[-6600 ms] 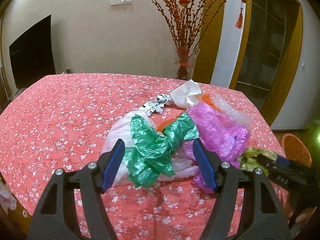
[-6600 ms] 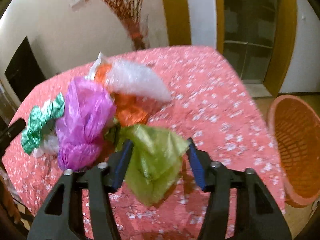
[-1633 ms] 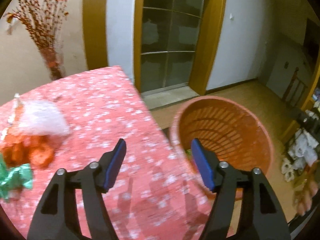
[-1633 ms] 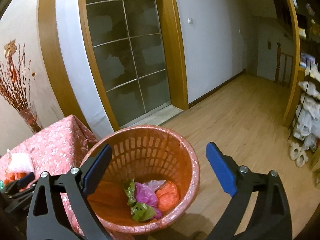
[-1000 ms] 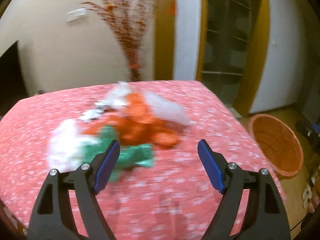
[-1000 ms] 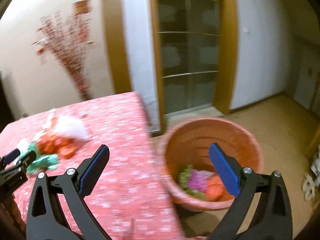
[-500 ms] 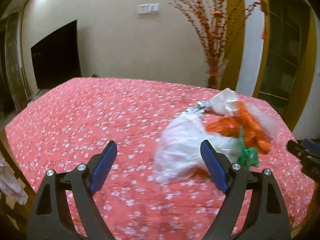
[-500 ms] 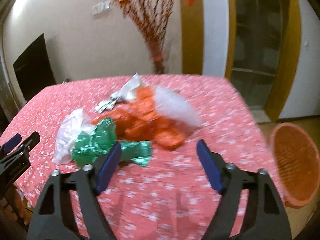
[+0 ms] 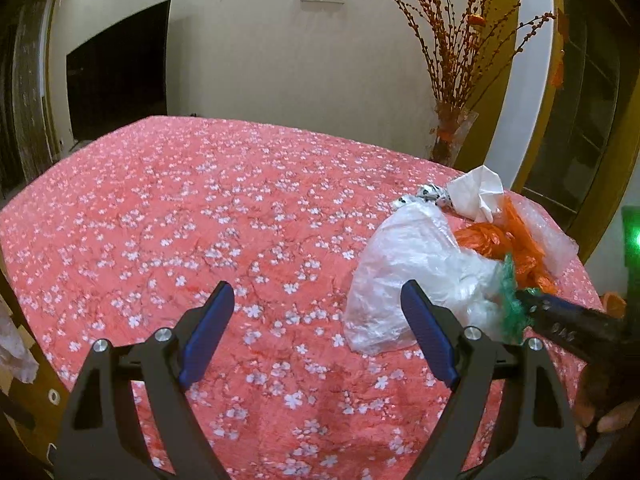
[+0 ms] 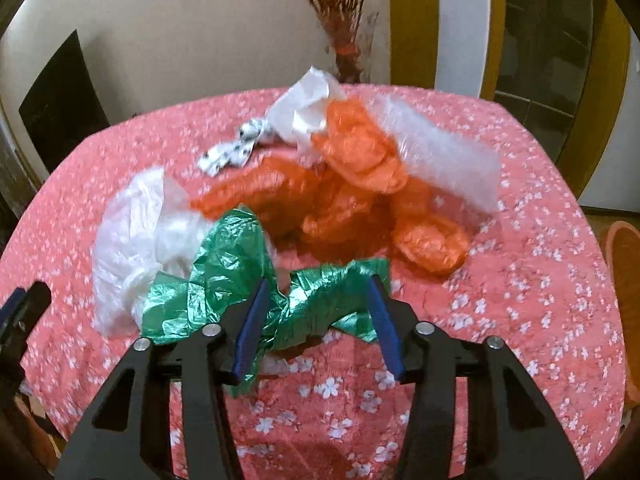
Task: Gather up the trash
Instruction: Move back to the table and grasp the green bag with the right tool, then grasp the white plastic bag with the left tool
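A heap of trash bags lies on the pink flowered tablecloth (image 9: 200,220). In the right wrist view my right gripper (image 10: 320,320) is open with a crumpled green bag (image 10: 224,268) lying between its blue pads. Behind it lie orange bags (image 10: 340,192), a white bag (image 10: 132,224), clear bubble wrap (image 10: 440,160), a white tissue (image 10: 308,108) and a black-and-white wrapper (image 10: 232,148). My left gripper (image 9: 316,332) is open and empty, left of the white bag (image 9: 408,268). The right gripper (image 9: 568,324) shows at the left view's right edge, by the green bag (image 9: 512,304).
The orange basket's rim (image 10: 624,280) shows past the table's right edge. A vase of red branches (image 9: 452,136) stands at the table's far corner. A dark TV (image 9: 116,68) hangs on the back wall. A glass door (image 9: 584,92) is on the right.
Both grippers swung back from the basket to the table. The right gripper has come down around the green bag and its jaws have narrowed. The left gripper has drifted slightly left of the heap.
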The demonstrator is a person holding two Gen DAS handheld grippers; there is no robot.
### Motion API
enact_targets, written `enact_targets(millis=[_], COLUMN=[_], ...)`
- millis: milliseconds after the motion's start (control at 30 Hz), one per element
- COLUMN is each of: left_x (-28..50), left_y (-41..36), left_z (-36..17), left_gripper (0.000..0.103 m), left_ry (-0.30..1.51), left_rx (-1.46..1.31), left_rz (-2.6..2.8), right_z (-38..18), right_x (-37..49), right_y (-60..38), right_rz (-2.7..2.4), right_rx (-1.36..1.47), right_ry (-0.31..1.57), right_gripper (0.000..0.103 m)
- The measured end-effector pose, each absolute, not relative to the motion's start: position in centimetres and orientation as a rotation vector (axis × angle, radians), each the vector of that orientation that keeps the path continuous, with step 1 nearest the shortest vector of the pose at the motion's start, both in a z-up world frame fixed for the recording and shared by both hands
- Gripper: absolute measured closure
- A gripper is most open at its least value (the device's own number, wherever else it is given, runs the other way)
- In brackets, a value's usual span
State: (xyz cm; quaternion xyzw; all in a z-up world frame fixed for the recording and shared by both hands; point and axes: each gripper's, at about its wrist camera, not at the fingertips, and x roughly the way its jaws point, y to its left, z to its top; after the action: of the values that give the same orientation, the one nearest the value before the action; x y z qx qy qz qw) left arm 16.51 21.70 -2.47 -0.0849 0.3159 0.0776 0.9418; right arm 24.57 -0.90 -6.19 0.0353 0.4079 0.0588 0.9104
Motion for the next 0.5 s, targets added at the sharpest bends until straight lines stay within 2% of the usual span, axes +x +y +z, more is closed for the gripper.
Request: enact_targets(millis=[167, 433, 500], left_x=[16.7, 17.2, 17.2], left_y=[21.2, 19.8, 19.7], left_z=[-3.1, -3.4, -3.4], left_gripper=[0.019, 0.019, 0.019], left_ry=[0.658, 0.67, 0.669], left_rx=[-0.172, -0.159, -0.156], left_rz=[0.14, 0.111, 0.106], right_z=[-6.2, -7.0, -7.1], right_x=[23.4, 24.3, 24.2], right_y=[-0.9, -0.6, -0.6], right_rz=[0.147, 0.159, 0.19], right_rx=[0.044, 0.063, 0.069], right_ry=[0.828, 0.859, 0.859], right_gripper=[0.063, 0.059, 0.076])
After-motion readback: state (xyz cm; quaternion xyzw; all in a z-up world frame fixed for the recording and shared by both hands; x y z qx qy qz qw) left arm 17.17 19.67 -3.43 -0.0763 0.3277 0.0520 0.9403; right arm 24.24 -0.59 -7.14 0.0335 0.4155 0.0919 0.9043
